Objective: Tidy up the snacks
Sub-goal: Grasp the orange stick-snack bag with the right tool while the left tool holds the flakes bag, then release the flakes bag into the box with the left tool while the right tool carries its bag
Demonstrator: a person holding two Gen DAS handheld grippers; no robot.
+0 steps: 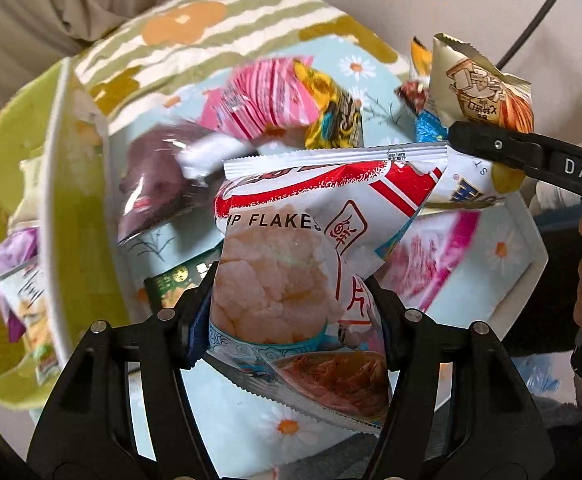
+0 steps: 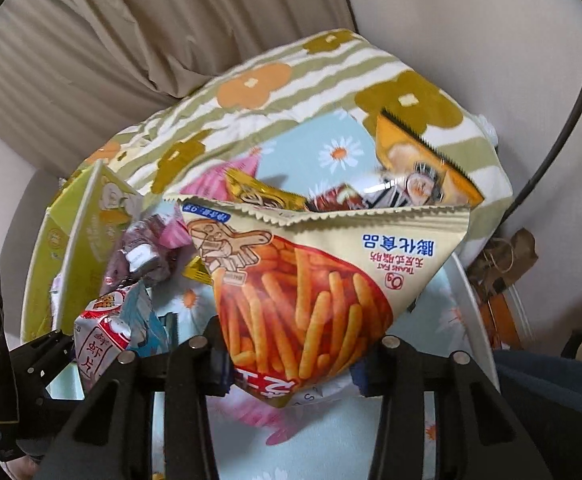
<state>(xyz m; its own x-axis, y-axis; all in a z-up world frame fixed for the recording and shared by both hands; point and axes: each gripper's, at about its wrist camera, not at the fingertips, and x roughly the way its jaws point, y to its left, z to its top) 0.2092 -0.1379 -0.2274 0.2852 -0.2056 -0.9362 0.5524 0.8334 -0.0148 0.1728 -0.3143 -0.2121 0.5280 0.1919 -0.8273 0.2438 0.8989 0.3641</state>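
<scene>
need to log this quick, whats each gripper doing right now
Left gripper: shut on the shrimp flakes bag.
Right gripper: shut on the orange sticks snack bag.

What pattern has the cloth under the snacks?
Pale blue cloth with white daisies, clearest in the left wrist view.

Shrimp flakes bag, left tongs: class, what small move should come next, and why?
Probably carry the shrimp flakes bag left, over the green box. The left tongs already grip it above the tray, and the box already holds snacks.
</scene>
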